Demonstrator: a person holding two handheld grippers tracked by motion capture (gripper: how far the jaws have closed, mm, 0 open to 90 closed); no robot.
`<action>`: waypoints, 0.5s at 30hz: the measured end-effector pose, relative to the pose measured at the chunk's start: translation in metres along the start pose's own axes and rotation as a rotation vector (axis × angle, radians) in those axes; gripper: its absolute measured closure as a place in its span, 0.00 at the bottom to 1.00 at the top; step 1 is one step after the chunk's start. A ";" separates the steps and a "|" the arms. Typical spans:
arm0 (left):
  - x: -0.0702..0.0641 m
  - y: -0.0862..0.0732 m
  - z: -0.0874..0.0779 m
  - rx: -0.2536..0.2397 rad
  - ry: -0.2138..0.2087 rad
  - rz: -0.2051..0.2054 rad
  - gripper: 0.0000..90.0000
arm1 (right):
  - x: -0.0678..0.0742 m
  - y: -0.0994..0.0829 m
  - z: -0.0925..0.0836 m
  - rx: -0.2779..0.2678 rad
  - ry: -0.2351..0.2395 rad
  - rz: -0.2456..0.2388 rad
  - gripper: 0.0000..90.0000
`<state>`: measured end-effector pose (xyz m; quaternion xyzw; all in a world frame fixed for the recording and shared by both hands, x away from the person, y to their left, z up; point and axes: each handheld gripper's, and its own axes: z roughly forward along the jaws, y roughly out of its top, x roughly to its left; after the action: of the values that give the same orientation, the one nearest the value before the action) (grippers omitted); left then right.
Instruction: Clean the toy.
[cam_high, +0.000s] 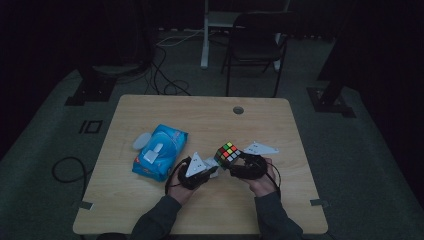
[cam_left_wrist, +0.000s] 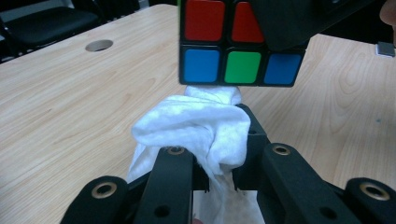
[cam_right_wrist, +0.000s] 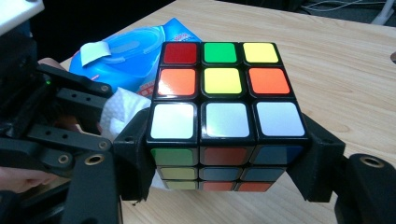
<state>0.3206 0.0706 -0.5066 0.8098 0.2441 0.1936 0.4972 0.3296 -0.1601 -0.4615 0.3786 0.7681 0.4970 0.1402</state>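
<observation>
- Overhead first, from the high view: I have the left gripper (cam_high: 212, 169) clamped on a bunched white wipe (cam_high: 214, 165), and the right gripper (cam_high: 234, 161) holding the puzzle cube (cam_high: 227, 153) above the near middle of the table (cam_high: 210, 112).
- The cube sits tilted there, one corner toward the far edge, with its mixed-colour face up; being a cube, it has no long axis to speak of.
- Left of my hands lies a blue pack of wet wipes (cam_high: 161, 151), its long side running from near-left to far-right, with a pale oval object (cam_high: 141, 141) touching its far-left end.
- Farther back I see a cable hole (cam_high: 238, 110) in the table and a dark chair (cam_high: 256, 40) on the floor beyond.
- Next, the left gripper view: the jaws are pinched nearly together on the wipe (cam_left_wrist: 196, 126), whose crumpled tip points straight up at the cube (cam_left_wrist: 240, 44) and touches its lower edge.
- The right gripper's black jaw covers the cube's upper right corner.
- Last, the right gripper view: the right gripper (cam_right_wrist: 224, 161) stands half open with one pad pressing each side of the cube (cam_right_wrist: 223, 100), white row nearest me.
- Behind the cube's left side are the wipe (cam_right_wrist: 119, 112) and the left gripper's linkage, and beyond them the blue pack (cam_right_wrist: 135, 51).
</observation>
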 end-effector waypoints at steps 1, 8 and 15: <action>0.000 0.000 -0.001 0.001 0.001 -0.002 0.90 | 0.000 0.000 0.001 0.004 -0.007 0.000 0.38; -0.007 0.001 -0.011 -0.018 -0.002 0.008 0.90 | -0.001 -0.003 0.007 0.012 -0.031 0.015 0.38; -0.016 0.006 -0.012 -0.029 -0.016 0.030 0.90 | 0.002 -0.001 0.012 0.011 -0.047 0.018 0.38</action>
<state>0.3021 0.0673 -0.4972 0.8076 0.2252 0.1980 0.5079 0.3349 -0.1516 -0.4680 0.3979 0.7639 0.4849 0.1516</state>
